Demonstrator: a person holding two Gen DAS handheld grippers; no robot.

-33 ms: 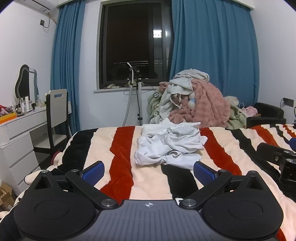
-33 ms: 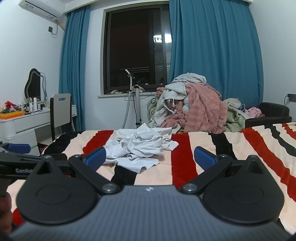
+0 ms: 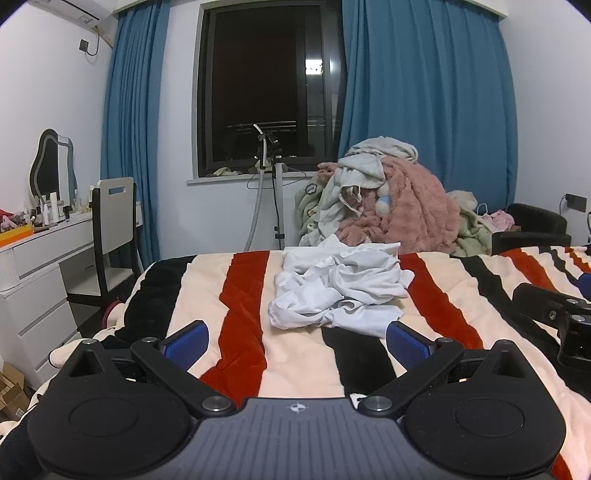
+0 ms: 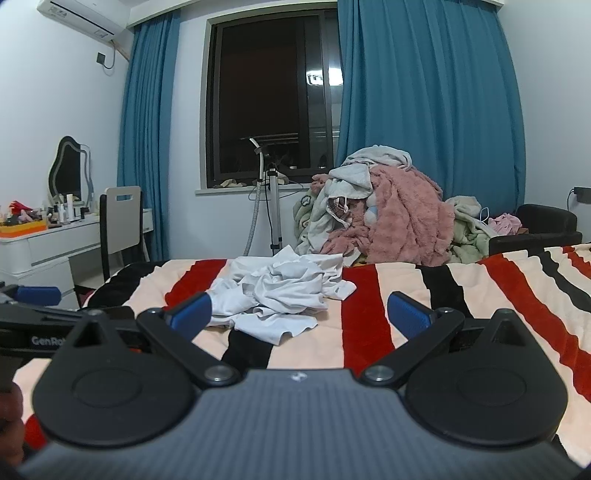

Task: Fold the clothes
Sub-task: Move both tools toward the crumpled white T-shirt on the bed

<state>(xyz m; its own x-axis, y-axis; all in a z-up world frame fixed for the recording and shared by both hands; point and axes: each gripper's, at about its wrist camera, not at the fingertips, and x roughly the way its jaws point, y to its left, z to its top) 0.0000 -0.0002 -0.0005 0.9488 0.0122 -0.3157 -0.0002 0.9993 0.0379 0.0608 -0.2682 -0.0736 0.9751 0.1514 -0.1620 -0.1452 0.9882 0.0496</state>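
Only the right view shows the air conditioner (image 4: pixel 85 16); both grippers (image 3: pixel 297 341) (image 4: pixel 299 314) gape empty.

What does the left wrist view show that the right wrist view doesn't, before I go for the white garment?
Only the left wrist view shows the right tongs' black body at its right edge and cardboard boxes on the floor by the drawers.

Only the right wrist view shows the whole air conditioner, the left tongs' blue pad at its left edge, and part of a hand.

Both show the crumpled white garment on the striped blanket, the clothes pile behind, and open, empty tongs: left tongs, right tongs.
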